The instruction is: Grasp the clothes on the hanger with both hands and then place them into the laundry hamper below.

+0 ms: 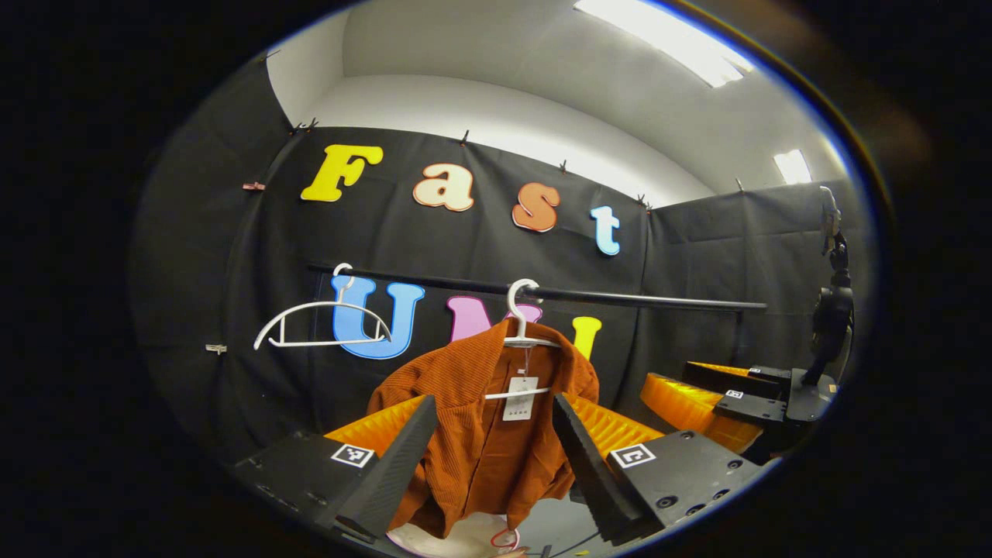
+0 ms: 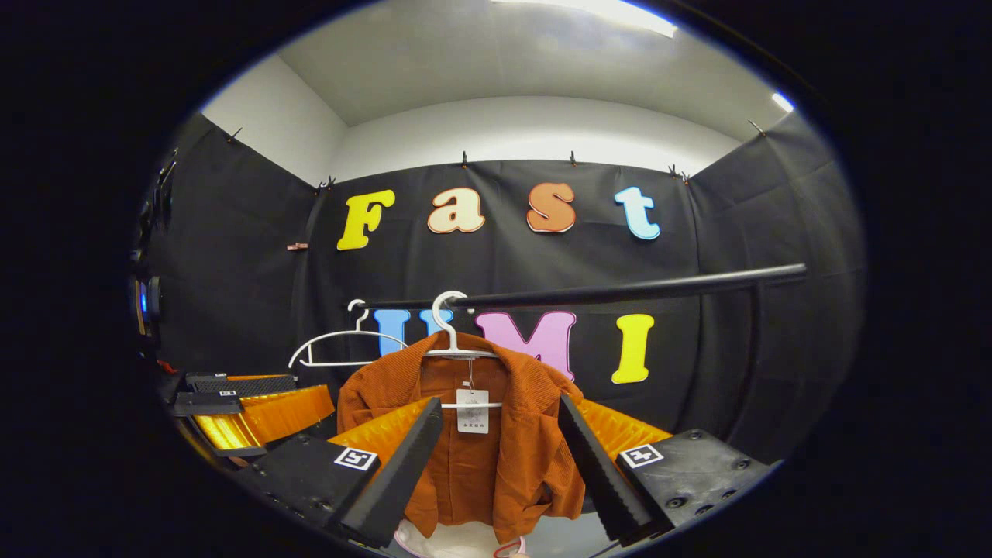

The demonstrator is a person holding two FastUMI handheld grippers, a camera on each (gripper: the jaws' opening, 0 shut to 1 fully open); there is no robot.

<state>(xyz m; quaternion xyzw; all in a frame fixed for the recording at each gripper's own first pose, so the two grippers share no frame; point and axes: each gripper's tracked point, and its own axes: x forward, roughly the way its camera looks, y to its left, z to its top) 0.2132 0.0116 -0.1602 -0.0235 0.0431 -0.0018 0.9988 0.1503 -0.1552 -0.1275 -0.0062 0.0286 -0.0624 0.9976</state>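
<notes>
Hanging from the black rail (image 2: pixel 620 292) on its white hanger (image 2: pixel 453 341), the rust shirt (image 2: pixel 480 457) faces my left gripper (image 1: pixel 496 457) and right gripper (image 2: pixel 500 465), both spread wide, touching nothing.

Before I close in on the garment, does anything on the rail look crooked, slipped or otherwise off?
The rust-orange jacket hangs open and lopsided on its white hanger, and a paper tag dangles inside. A second white hanger hangs bare on the black rail. Nothing looks damaged.
</notes>
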